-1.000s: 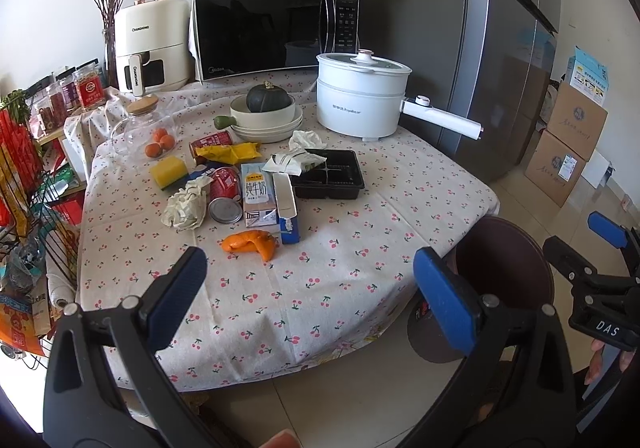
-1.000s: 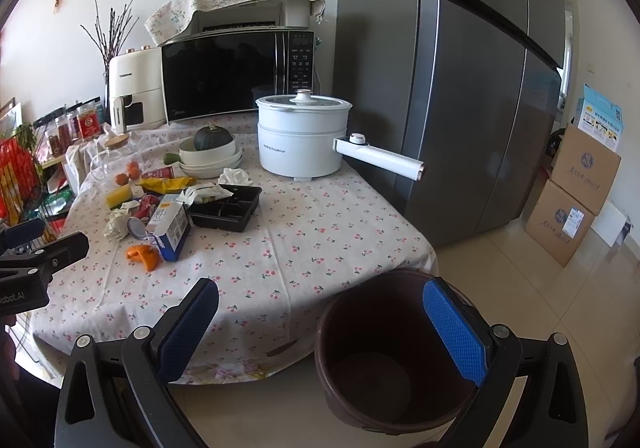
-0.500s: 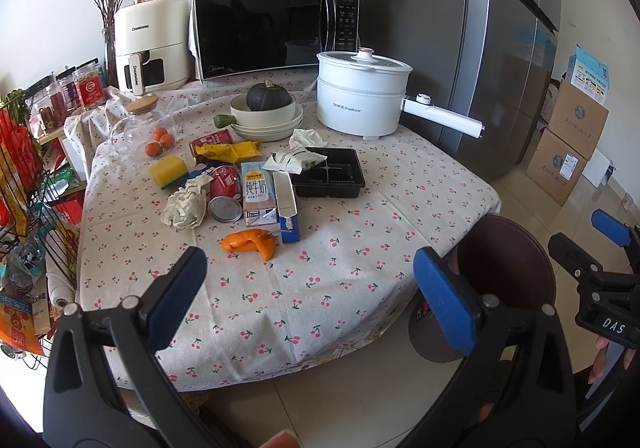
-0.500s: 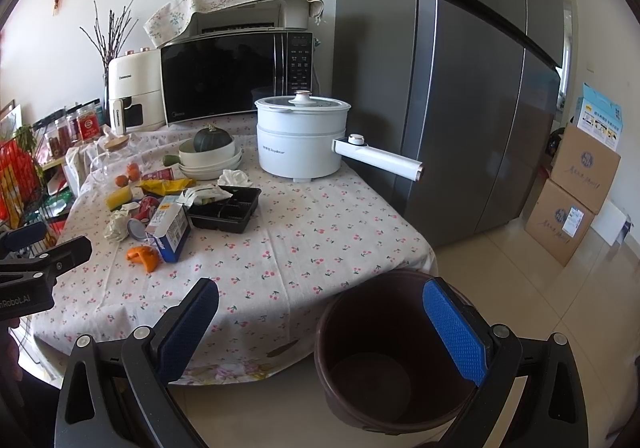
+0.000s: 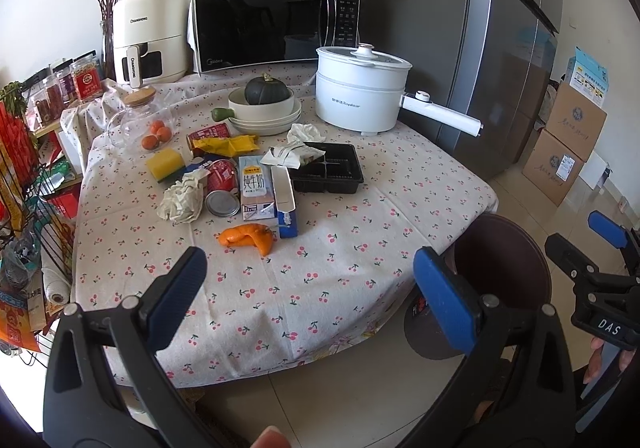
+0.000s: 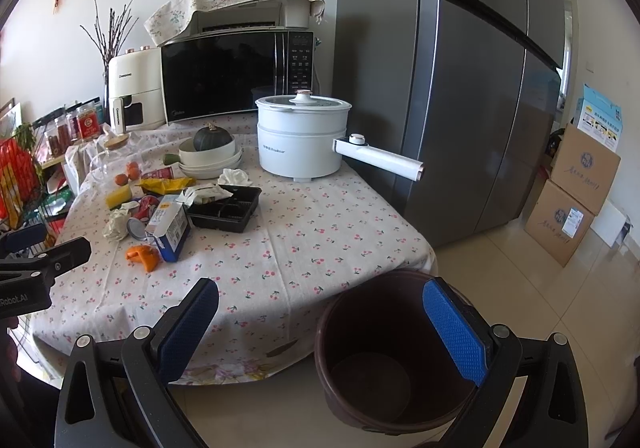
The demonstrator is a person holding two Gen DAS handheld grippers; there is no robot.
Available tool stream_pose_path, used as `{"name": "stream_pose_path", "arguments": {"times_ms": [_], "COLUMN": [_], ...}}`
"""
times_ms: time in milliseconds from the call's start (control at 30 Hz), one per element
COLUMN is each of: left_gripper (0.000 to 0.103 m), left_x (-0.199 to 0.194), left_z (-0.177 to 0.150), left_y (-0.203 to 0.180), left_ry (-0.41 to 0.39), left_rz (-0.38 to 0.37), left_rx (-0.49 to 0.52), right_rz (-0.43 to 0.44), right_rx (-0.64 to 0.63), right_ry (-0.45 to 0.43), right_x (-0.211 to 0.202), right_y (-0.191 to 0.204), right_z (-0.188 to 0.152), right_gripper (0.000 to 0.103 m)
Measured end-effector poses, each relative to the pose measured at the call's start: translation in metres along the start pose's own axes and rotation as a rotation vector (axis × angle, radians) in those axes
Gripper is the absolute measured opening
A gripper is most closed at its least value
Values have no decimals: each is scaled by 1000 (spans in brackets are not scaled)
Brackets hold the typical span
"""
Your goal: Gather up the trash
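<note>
Trash lies in a cluster on the cherry-print tablecloth: an orange peel, a milk carton, a blue box, a red can, crumpled paper, a yellow wrapper and a black plastic tray. A brown bin stands on the floor at the table's near right corner, nothing in it. My left gripper hangs open before the table's front edge. My right gripper is open above the bin's rim, also seen as the right gripper in the left wrist view.
Further back stand a white electric pot with a long handle, stacked bowls holding a squash, a glass jar, a yellow sponge, a microwave and an air fryer. A grey fridge and cardboard boxes stand right; a wire rack is left.
Both grippers have drifted very slightly; the scene on the table is unchanged and both stay open.
</note>
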State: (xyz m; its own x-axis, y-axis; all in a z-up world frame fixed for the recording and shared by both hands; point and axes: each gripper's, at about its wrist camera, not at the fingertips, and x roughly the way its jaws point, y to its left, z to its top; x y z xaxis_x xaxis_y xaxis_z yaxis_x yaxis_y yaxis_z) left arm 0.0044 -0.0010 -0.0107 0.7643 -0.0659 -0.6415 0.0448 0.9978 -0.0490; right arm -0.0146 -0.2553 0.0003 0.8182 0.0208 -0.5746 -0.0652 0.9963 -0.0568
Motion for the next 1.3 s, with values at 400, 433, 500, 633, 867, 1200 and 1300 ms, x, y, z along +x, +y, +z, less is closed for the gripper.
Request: {"name": "stream_pose_path", "arguments": {"times_ms": [400, 433, 500, 633, 867, 1200, 1300], "left_gripper": [103, 103, 103, 103, 103, 88, 81], "left_x": [15, 18, 28, 60, 110, 163, 177], "left_z": [24, 29, 38, 57, 79, 79, 77], "left_y": [30, 34, 40, 52, 74, 116, 107], "left_ry": [51, 56, 68, 157, 306, 409, 430], "left_rz": [-17, -17, -10, -21, -54, -119, -163], "left_rx": [-35, -38, -33, -54, -105, -292, -279], "right_rz": [58, 71, 99, 135, 180, 145, 134], "right_rx": [-30, -28, -26, -17, 51, -27, -20], "right_ry": [101, 120, 161, 214, 300, 408, 423], "right_x": [24, 29, 40, 66, 119, 160, 169], "right_y": [7, 7, 8, 10, 6, 11, 10], "right_z": [30, 36, 48, 72, 84, 77, 77], "right_gripper": [103, 103, 103, 103, 103, 103, 103]}}
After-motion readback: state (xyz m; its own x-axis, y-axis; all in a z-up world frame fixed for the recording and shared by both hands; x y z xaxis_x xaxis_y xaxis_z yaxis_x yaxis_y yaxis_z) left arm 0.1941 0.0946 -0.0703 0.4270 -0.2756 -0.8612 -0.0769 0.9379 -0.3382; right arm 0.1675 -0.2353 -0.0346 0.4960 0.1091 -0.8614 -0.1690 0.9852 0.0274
